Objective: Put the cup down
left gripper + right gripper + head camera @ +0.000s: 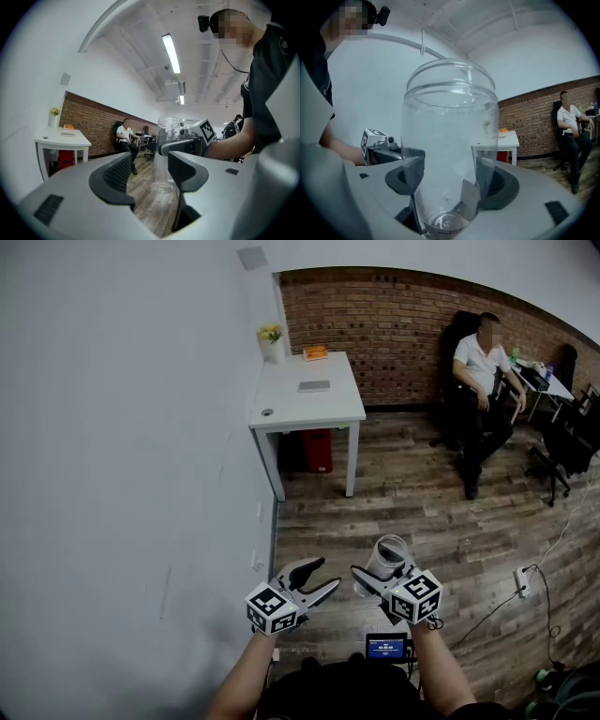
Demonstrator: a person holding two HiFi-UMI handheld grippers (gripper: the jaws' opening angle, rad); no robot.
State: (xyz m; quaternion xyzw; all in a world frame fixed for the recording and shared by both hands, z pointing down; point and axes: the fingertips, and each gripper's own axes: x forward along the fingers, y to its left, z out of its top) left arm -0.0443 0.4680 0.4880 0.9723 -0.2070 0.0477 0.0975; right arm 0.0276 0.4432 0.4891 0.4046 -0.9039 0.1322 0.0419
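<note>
A clear plastic cup (387,557) is held upright in the air over the wooden floor, with my right gripper (377,577) shut on its lower part. In the right gripper view the cup (450,136) fills the middle, and both jaws of the right gripper (450,182) press against its sides. My left gripper (323,575) hangs just left of it, open and empty. In the left gripper view, nothing lies between the jaws of the left gripper (150,177), and the cup (166,140) shows beyond them.
A white table (309,407) stands against the left wall and carries a small flower vase (270,337), an orange item (315,352) and a grey pad (314,386). A red bin (319,451) sits under it. A seated person (480,381) is far right. A power strip (522,582) lies on the floor.
</note>
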